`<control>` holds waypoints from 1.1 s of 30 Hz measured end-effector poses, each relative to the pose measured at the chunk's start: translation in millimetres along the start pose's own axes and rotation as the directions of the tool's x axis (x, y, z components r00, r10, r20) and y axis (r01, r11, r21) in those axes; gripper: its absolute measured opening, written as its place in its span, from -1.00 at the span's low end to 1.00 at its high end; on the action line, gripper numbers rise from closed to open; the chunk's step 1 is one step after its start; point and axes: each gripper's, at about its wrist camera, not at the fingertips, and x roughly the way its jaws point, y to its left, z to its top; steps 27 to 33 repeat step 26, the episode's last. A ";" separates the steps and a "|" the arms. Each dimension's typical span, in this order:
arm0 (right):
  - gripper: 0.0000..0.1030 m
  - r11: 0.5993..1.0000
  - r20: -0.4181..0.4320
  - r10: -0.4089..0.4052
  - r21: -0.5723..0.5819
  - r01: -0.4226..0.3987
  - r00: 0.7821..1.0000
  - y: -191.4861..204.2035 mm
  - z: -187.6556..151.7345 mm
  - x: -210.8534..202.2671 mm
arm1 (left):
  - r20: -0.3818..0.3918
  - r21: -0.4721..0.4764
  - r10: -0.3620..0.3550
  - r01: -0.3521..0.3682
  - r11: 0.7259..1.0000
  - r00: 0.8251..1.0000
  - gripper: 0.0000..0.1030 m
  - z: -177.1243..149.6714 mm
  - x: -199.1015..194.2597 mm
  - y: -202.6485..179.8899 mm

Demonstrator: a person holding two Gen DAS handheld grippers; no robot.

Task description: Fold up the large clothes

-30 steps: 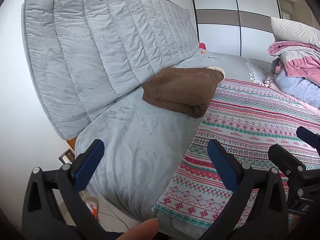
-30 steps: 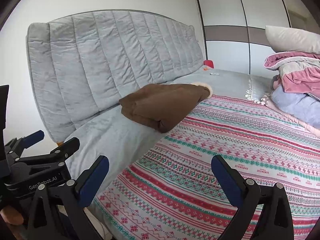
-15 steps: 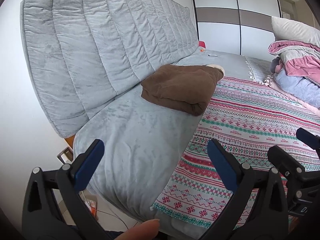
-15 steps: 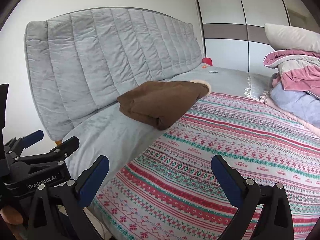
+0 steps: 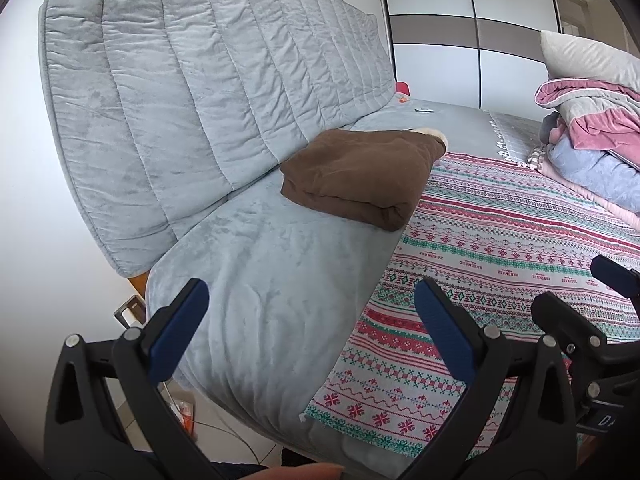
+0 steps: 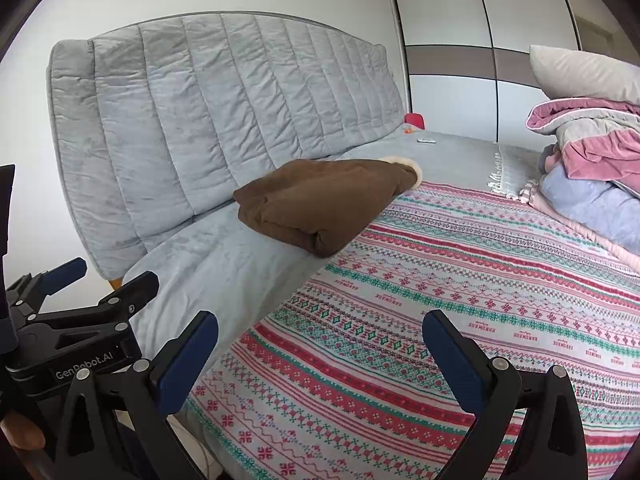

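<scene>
A folded brown garment (image 5: 360,174) (image 6: 320,204) with a cream fleece edge lies on the grey bed cover, at the border of the patterned blanket (image 5: 500,248) (image 6: 440,300). My left gripper (image 5: 310,312) is open and empty, held near the bed's front edge, well short of the garment. My right gripper (image 6: 320,344) is also open and empty, over the patterned blanket. The left gripper's body (image 6: 72,320) shows at the left of the right wrist view.
A grey quilted headboard (image 5: 200,80) rises behind the bed. A pile of pink, grey and lilac bedding (image 5: 592,136) (image 6: 588,160) with a pillow sits at the right. White wardrobe doors (image 6: 480,60) stand at the back. A fingertip (image 5: 296,472) shows at the bottom edge.
Both views have shifted slightly; the brown garment sits a little lower and nearer in frame. Both grippers stay open and empty.
</scene>
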 end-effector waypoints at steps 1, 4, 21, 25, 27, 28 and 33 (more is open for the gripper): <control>0.99 1.000 0.000 0.000 0.000 0.000 1.000 0.1 0.1 0.2 | 0.000 0.001 0.000 0.000 1.000 1.000 0.99 0.2 0.3 0.0; 0.99 1.000 0.001 -0.001 -0.003 0.001 1.000 0.0 -0.7 0.2 | 0.002 0.006 -0.001 0.001 1.000 1.000 0.99 0.4 0.2 -0.9; 0.99 1.000 -0.009 -0.002 -0.006 0.002 1.000 0.3 -4.4 3.2 | -0.003 0.007 -0.004 0.004 1.000 1.000 0.99 0.8 0.5 -0.6; 0.99 1.000 -0.010 -0.004 -0.010 0.004 1.000 -0.3 -6.2 3.9 | -0.004 0.009 -0.007 0.007 1.000 1.000 0.99 0.1 1.4 -0.4; 0.99 1.000 -0.011 -0.004 -0.010 0.004 1.000 -0.5 -6.2 4.6 | -0.005 0.011 -0.008 0.009 1.000 1.000 0.99 -0.3 1.5 -0.8; 0.99 1.000 -0.011 -0.004 -0.010 0.004 1.000 -0.5 -6.2 4.6 | -0.005 0.011 -0.008 0.009 1.000 1.000 0.99 -0.3 1.5 -0.8; 0.99 1.000 -0.011 -0.004 -0.010 0.004 1.000 -0.5 -6.2 4.6 | -0.005 0.011 -0.008 0.009 1.000 1.000 0.99 -0.3 1.5 -0.8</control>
